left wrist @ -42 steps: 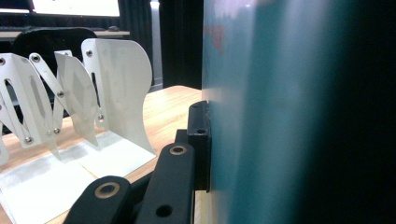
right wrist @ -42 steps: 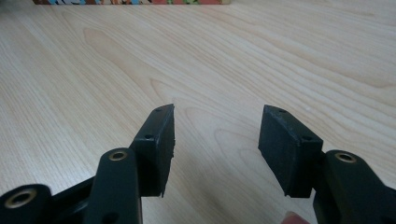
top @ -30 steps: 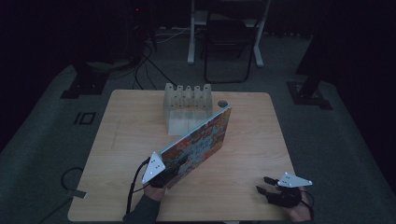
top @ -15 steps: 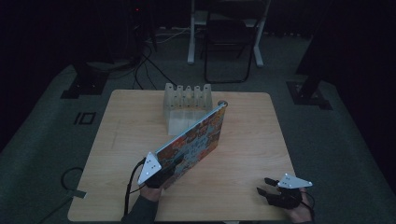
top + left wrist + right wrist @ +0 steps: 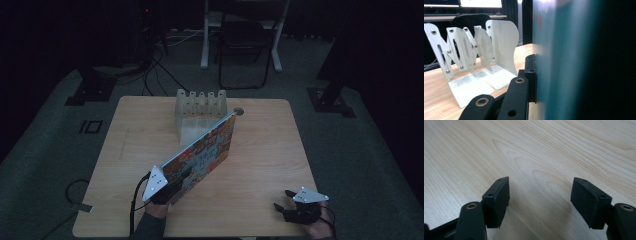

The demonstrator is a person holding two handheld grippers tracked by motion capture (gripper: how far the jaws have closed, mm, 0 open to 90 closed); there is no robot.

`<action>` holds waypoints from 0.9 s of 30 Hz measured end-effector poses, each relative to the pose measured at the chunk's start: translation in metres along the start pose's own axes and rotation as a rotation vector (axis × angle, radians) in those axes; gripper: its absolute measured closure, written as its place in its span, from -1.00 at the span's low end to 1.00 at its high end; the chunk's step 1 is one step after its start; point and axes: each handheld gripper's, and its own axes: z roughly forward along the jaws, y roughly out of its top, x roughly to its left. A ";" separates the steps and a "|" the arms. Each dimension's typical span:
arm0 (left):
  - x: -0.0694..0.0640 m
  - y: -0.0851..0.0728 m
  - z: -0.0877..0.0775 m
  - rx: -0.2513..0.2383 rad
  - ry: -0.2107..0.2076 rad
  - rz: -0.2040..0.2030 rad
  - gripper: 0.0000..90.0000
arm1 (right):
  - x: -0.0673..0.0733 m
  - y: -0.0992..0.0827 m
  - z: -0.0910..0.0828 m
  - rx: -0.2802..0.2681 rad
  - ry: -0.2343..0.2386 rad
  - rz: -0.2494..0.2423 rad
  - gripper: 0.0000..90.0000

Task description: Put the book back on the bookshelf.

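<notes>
A thin book with a colourful cover point(image 5: 207, 150) stands tilted on its long edge across the middle of the wooden table point(image 5: 270, 150). My left gripper point(image 5: 175, 185) is shut on its near lower corner. In the left gripper view one black pad point(image 5: 530, 75) presses flat on the book's teal face point(image 5: 559, 62). A white rack of upright dividers point(image 5: 200, 102) stands just behind the book's far corner. My right gripper point(image 5: 282, 210) rests low at the table's front right; its jaws point(image 5: 540, 200) have just been opening and stand open over bare wood, nothing between them.
A small grey disc point(image 5: 239, 111) lies by the book's far top corner. In the left gripper view the rack's white dividers point(image 5: 474, 50) fan out to the left of the book. A dark folding chair point(image 5: 245, 45) and cables lie on the floor beyond the table.
The book and my left gripper have shifted slightly to the left. The right hand has stayed where it was.
</notes>
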 end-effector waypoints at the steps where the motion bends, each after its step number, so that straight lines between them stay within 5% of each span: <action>1: 0.000 0.000 -0.001 -0.001 0.002 -0.002 0.80 | 0.000 0.000 0.001 0.004 -0.004 0.000 -0.34; 27: 0.009 -0.001 -0.029 0.006 0.058 -0.010 0.80 | -0.009 0.001 0.008 0.010 -0.022 0.032 -0.50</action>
